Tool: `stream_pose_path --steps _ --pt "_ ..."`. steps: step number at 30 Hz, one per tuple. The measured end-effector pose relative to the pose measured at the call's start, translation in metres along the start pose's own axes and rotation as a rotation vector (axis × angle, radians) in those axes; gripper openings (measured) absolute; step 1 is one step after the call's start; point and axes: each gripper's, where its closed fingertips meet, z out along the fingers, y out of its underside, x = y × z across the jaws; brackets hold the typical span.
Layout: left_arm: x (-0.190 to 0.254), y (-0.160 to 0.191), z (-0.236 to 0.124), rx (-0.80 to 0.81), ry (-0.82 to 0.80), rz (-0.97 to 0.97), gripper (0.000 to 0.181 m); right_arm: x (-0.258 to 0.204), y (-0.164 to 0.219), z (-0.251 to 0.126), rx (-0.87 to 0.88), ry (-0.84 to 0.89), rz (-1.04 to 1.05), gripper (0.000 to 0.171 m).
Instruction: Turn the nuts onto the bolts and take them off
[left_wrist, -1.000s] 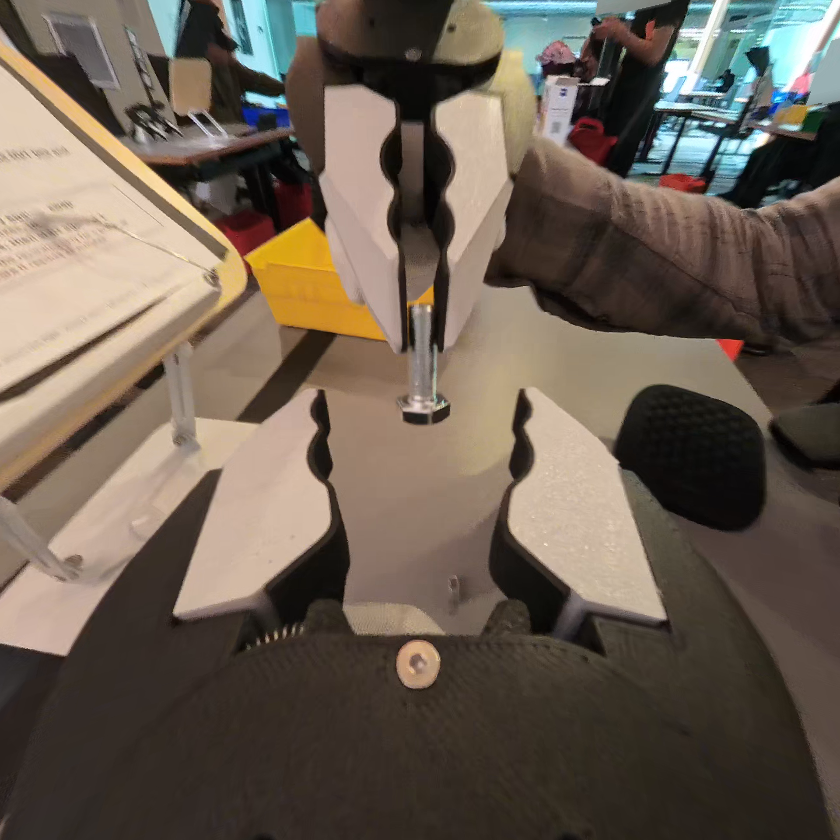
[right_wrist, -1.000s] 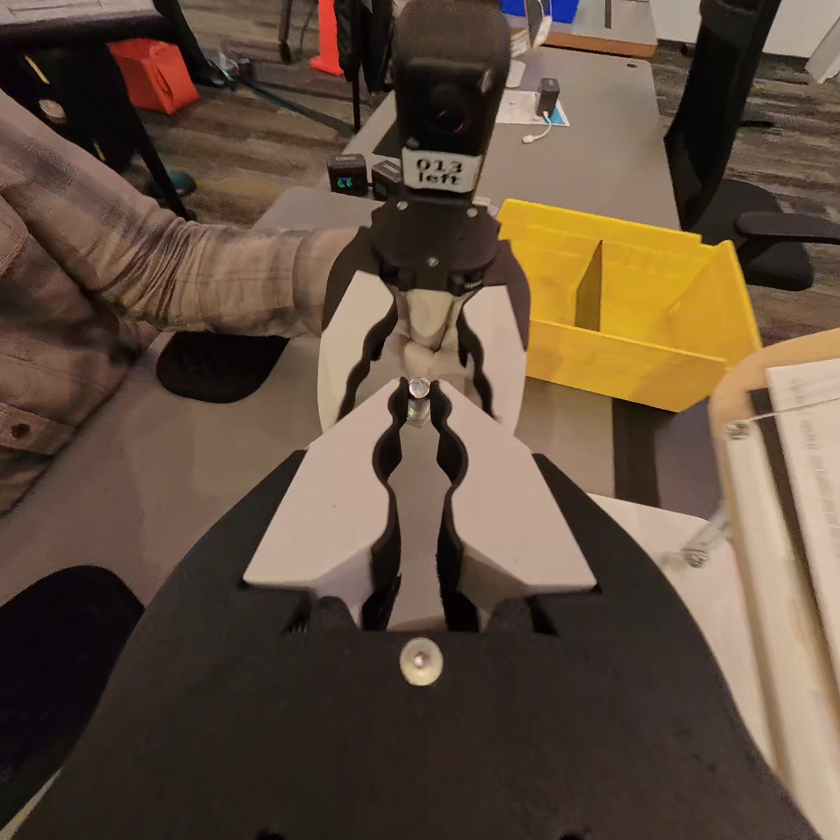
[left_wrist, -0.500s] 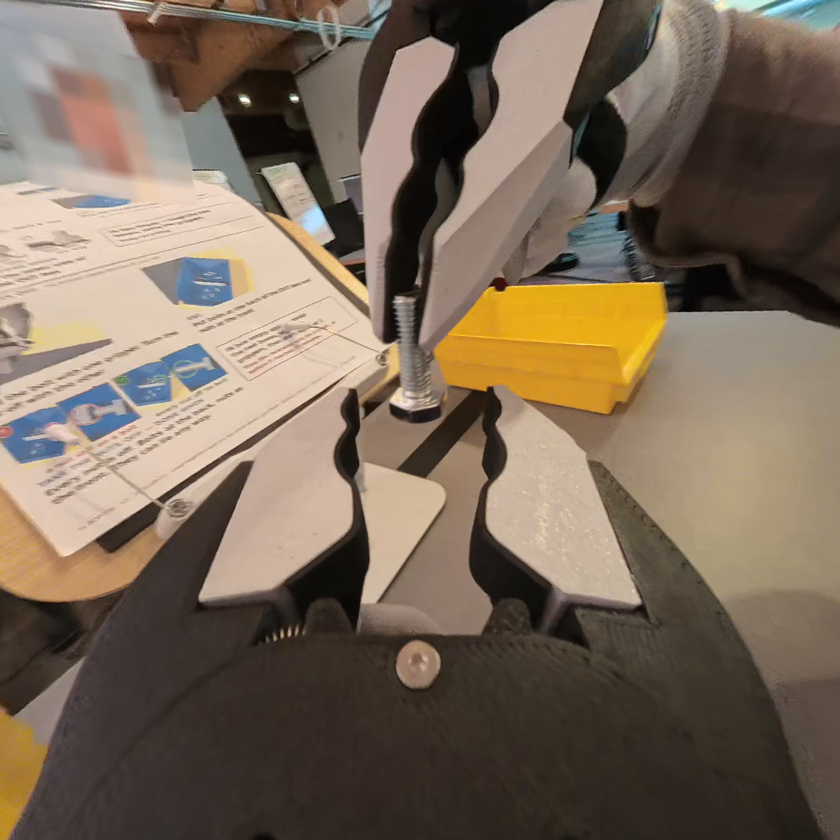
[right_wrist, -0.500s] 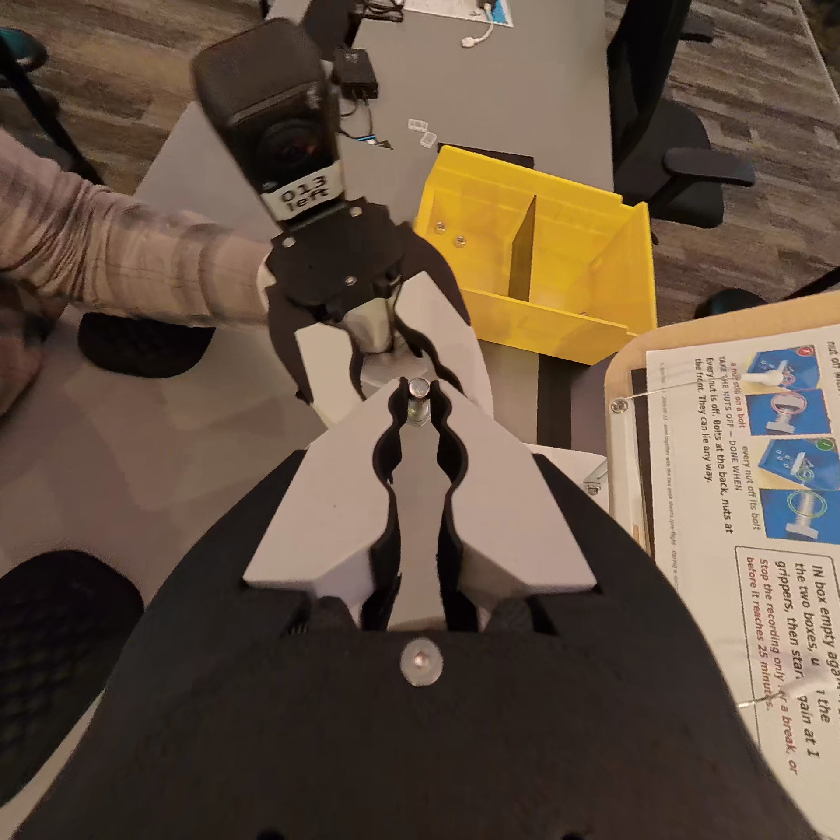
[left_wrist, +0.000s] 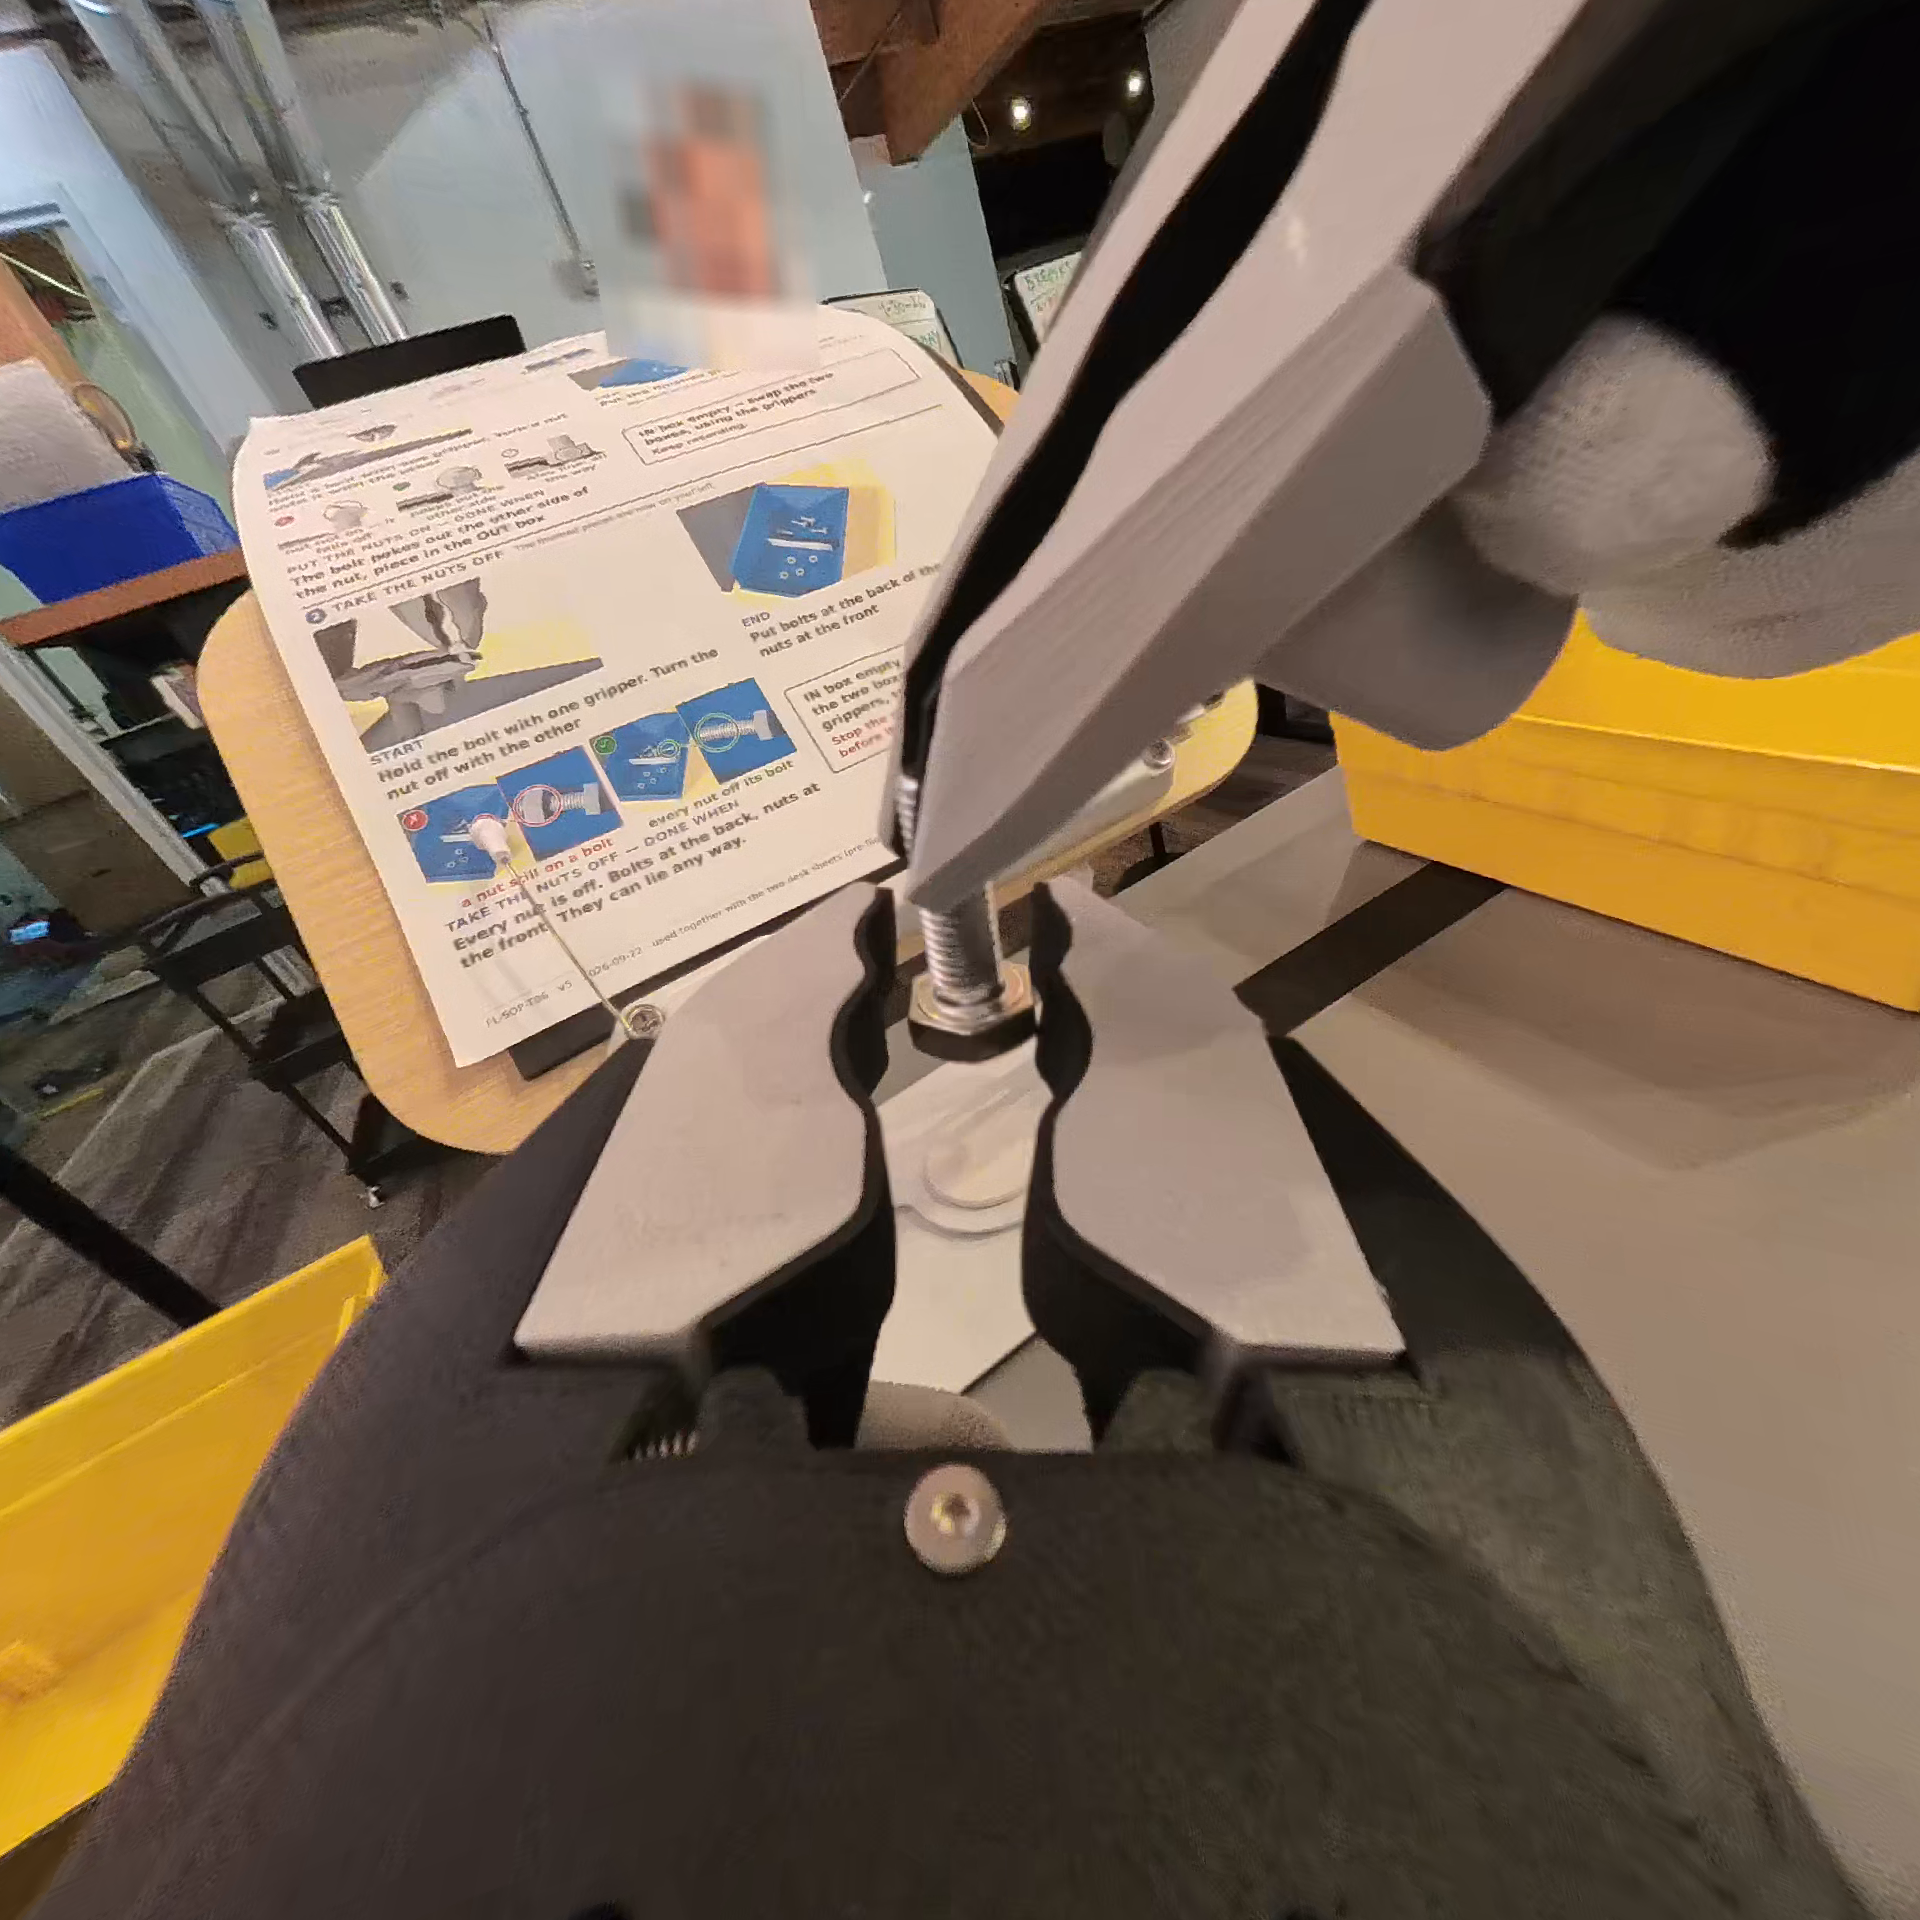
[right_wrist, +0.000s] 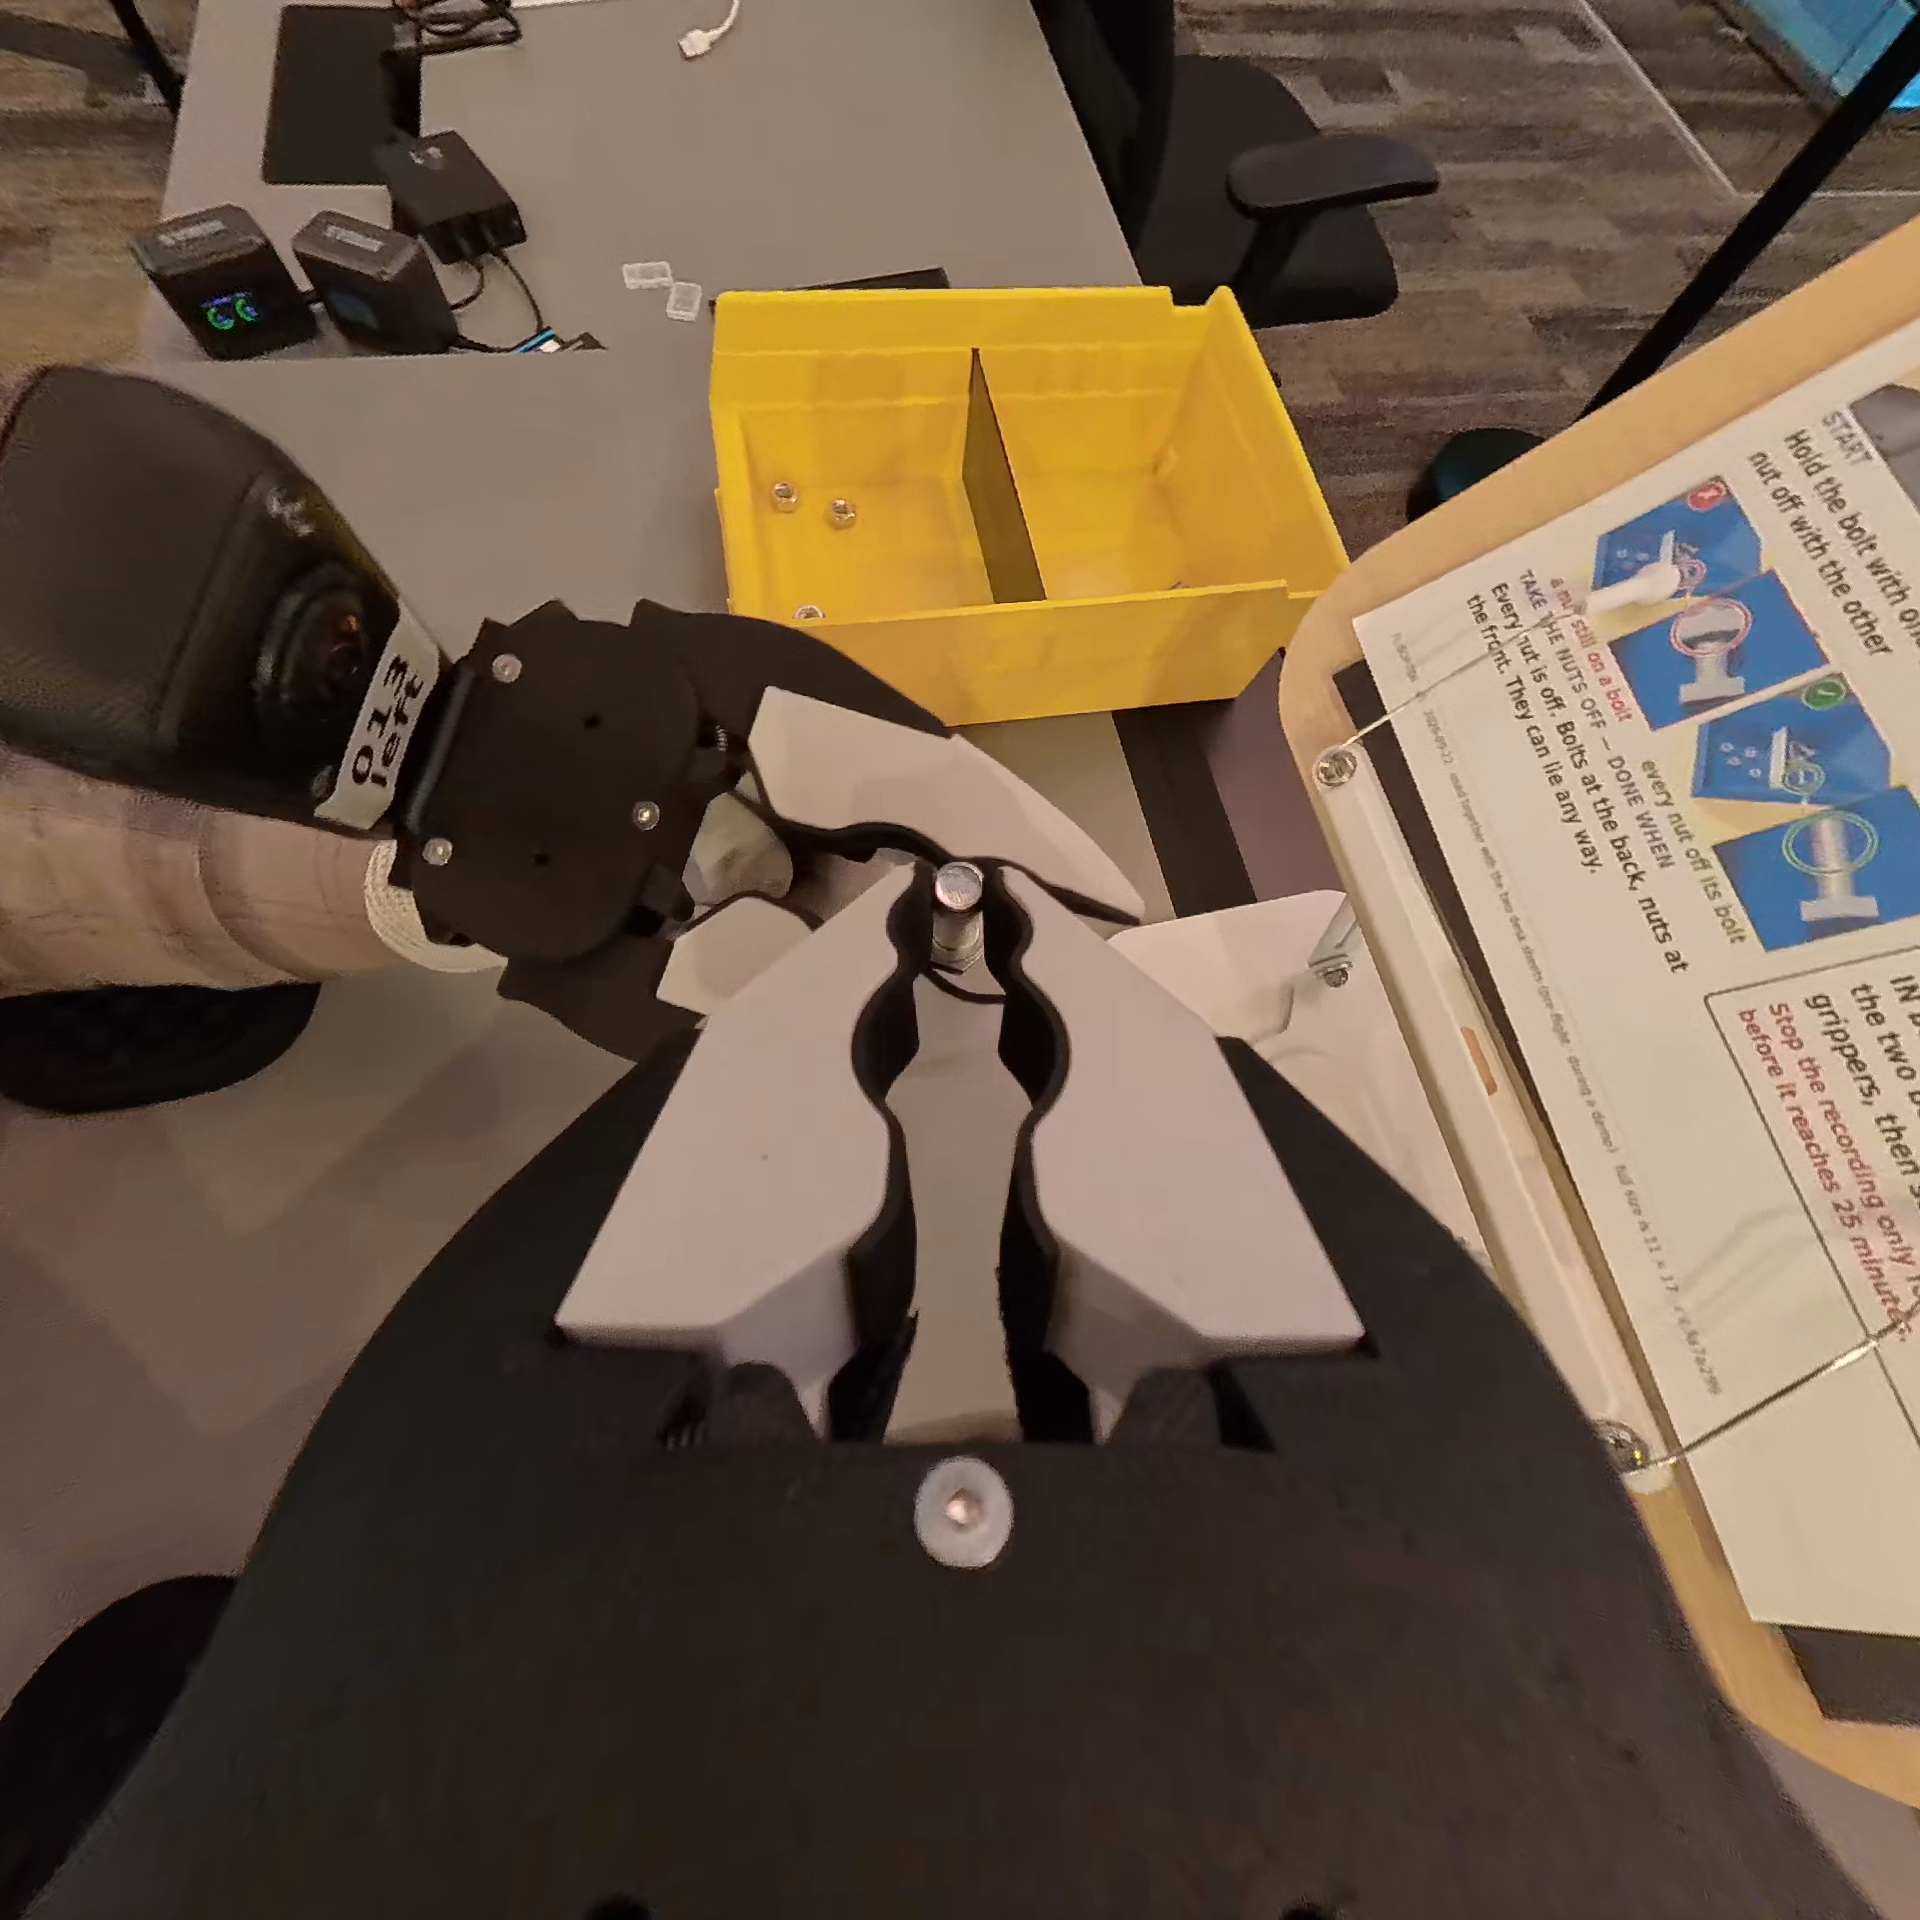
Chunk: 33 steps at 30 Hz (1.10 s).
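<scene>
Since a moment ago, both grippers have swung round, and the left gripper (left_wrist: 961, 971) has pushed in closer, so its tips now sit on either side of the bolt's six-sided end (left_wrist: 971, 1018).

That end may be the bolt's head or a nut; I cannot tell which. The bolt (left_wrist: 951, 951) hangs in the air, above the tabletop (left_wrist: 1558, 1195), thread up. The right gripper (right_wrist: 958, 914) is clamped tight on the thread. The left gripper's fingers are apart, close beside the six-sided end but not yet pinching it.

Further out, a yellow bin (right_wrist: 997, 665) sits toward the far edge of the tabletop, with small nuts (right_wrist: 810, 504) in its left part. A paper sheet (right_wrist: 1704, 935) stands on a board at the right.

If the left gripper shuts crooked, it could slip off, or knock the bolt loose so it falls.
</scene>
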Motion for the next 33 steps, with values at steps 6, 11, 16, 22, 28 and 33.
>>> stream_pose_path --steps 6,11,16,22,28,33 --pt "-0.002 0.008 0.004 -0.027 -0.053 0.024 0.024 0.005 0.000 0.000 0.006 0.030 0.038 0.008" --pt "0.000 0.011 0.005 -0.029 -0.050 0.012 0.018 0.006 0.003 0.000 -0.001 0.039 0.055 0.008" --pt "0.006 0.008 0.005 0.000 0.005 -0.028 0.022 0.009 0.005 -0.002 -0.004 0.043 0.057 0.008" --pt "0.012 0.007 0.004 0.011 0.086 -0.080 0.016 0.010 0.008 -0.002 -0.012 0.028 0.058 0.008" --pt "0.013 0.006 0.003 0.024 0.097 -0.085 0.015 0.009 0.007 -0.004 -0.005 0.010 0.069 0.008" --pt "0.011 0.007 0.003 0.012 0.101 -0.101 0.015 0.012 0.006 -0.003 0.004 0.028 0.072 0.010"
